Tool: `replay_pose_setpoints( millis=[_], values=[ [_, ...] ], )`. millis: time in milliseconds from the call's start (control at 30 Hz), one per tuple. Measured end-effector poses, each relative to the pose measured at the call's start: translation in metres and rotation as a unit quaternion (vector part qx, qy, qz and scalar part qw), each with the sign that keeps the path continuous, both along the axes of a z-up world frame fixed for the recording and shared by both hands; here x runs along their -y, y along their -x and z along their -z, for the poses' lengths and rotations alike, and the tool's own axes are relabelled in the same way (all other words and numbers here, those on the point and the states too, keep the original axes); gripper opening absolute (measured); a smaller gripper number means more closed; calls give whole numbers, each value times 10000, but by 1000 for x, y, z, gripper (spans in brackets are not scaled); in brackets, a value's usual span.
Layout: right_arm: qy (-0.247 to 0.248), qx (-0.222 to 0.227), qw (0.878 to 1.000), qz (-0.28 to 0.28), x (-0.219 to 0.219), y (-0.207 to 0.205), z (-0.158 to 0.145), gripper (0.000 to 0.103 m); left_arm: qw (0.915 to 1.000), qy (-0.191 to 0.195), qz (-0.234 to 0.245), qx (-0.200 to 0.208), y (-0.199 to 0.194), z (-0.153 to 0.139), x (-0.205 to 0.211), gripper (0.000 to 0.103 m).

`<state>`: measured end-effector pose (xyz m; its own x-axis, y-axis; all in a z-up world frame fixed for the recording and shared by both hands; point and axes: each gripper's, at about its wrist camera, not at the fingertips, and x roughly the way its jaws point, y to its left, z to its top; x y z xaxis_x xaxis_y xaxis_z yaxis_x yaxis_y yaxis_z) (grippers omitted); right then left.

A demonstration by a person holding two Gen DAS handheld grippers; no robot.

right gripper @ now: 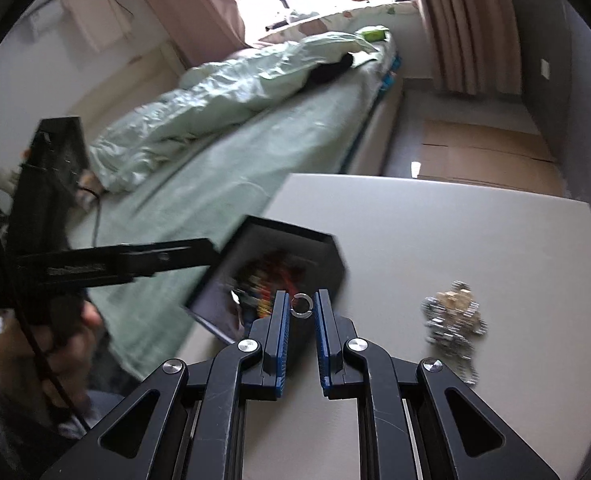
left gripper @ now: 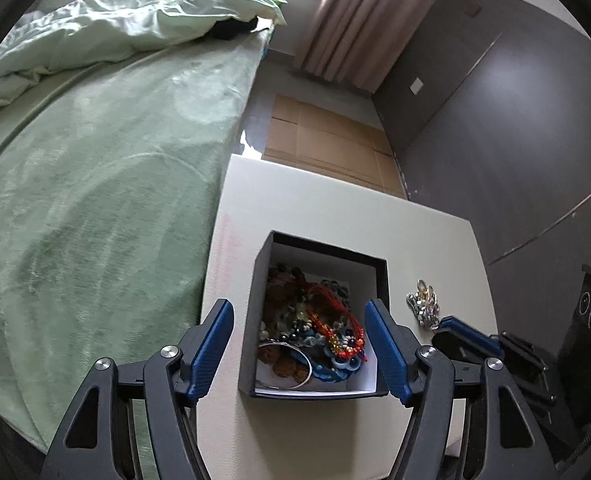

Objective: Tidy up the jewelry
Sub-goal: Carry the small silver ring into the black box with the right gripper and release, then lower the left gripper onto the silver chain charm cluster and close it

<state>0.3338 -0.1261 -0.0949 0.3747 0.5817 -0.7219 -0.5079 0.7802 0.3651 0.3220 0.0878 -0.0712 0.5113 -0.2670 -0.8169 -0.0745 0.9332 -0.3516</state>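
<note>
A black open box (left gripper: 255, 312) with a white lining stands on the white table (left gripper: 335, 208) and holds several bead bracelets and red cords (left gripper: 315, 332). My left gripper (left gripper: 299, 336) is open and empty, its fingers on either side of the box. A pile of silver rings (left gripper: 423, 304) lies on the table right of the box. In the right wrist view my right gripper (right gripper: 302, 306) is shut on a small silver ring (right gripper: 302, 305), held over the near right corner of the box (right gripper: 327, 256). The ring pile (right gripper: 453, 316) lies to its right.
A bed with a green blanket (left gripper: 95, 200) runs along the table's left edge. Flattened cardboard (left gripper: 327, 140) lies on the floor beyond the table. A dark wall (left gripper: 515, 140) stands on the right. A hand holds the left gripper's body (right gripper: 47, 240) at the left of the right wrist view.
</note>
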Motion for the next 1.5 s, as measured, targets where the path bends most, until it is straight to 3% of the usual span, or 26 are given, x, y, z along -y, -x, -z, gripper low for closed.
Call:
replay_pose_setpoints(
  millis=[300, 433, 467, 500, 533, 567, 800, 933, 1100, 1500],
  values=[
    [-331, -194, 9989, -259, -38, -1, 2, 14, 9997, 138, -202, 4, 0, 1, -16, 69],
    [-255, -441, 9983, -293, -52, -4, 11, 15, 9995, 143, -268, -29, 0, 3, -21, 69],
    [-229, -529, 9980, -276, -53, -5, 13, 18, 9995, 167, -275, -23, 0, 3, -22, 69],
    [-226, -602, 9977, -229, -52, -6, 15, 33, 9994, 185, -281, -14, 1, 3, -23, 69],
    [-229, -595, 9978, -173, -49, -6, 15, 49, 9994, 197, -287, -1, 1, 2, -24, 69],
    [-225, -561, 9981, -91, -45, -6, 15, 52, 9994, 197, -284, 10, 2, 2, -24, 69],
    [-360, -475, 9971, 467, 2, -9, 8, 52, 9998, 185, -41, 108, 2, -1, -10, 74],
    [-421, -325, 9944, 909, 37, -10, 1, 69, 9994, 113, 158, 292, 4, -8, 7, 86],
    [-535, -438, 9868, 1461, 82, -14, 4, 69, 9984, 25, 438, 361, 2, -10, 33, 86],
    [-328, -786, 9788, 1861, 130, -9, 20, 69, 9947, 129, 870, 536, -3, -12, 84, 86]
  ],
)
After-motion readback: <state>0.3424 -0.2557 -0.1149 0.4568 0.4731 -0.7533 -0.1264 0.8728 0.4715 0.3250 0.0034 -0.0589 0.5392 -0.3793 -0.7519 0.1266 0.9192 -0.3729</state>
